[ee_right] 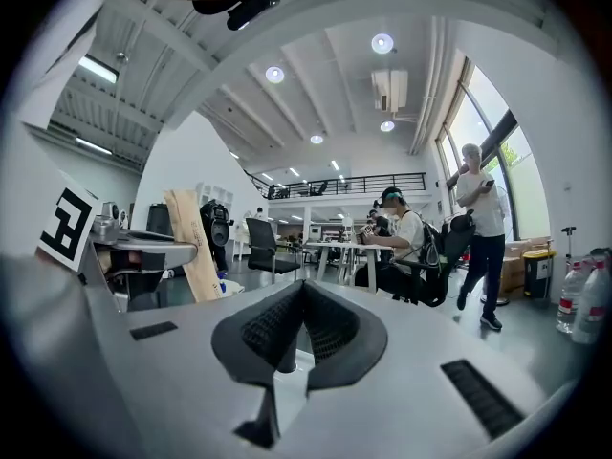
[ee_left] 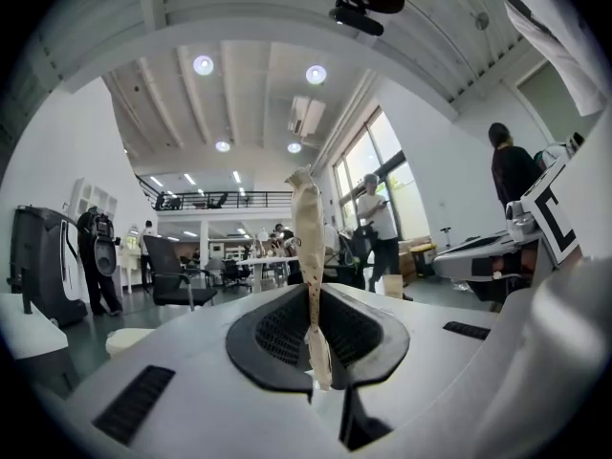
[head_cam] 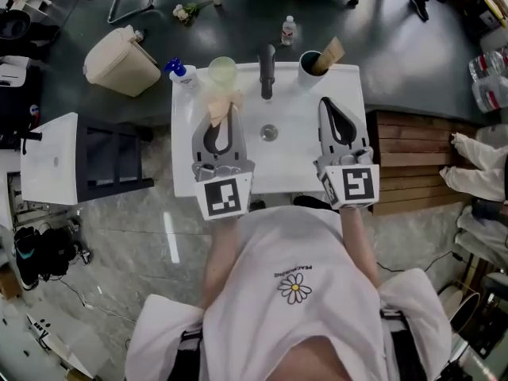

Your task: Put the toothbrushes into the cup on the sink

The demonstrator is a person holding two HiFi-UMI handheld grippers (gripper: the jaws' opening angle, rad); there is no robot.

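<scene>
- Grey jaws of the left gripper are pressed onto a paper-wrapped toothbrush. They pinch it near its lower end, so most of its length stands out past the tips.
- The right gripper has its jaws closed on each other with nothing between them. It hangs over the sink, right of the faucet.
- The held toothbrush lies left of the faucet. Its free end reaches the near side of a pale green cup; whether they touch I cannot tell.
- Right of the faucet stands a dark cup with a second wrapped toothbrush already in it.
- The step in hand looks like carrying the toothbrush to a cup. The green one is nearest, though the dark one may be the one meant.
- To do it well, grip firmly, since the wrapper looks slick and the hold is low. Bring the free end over the rim, tip it downward, and release only once it is inside. A nudge could topple a light cup.
</scene>
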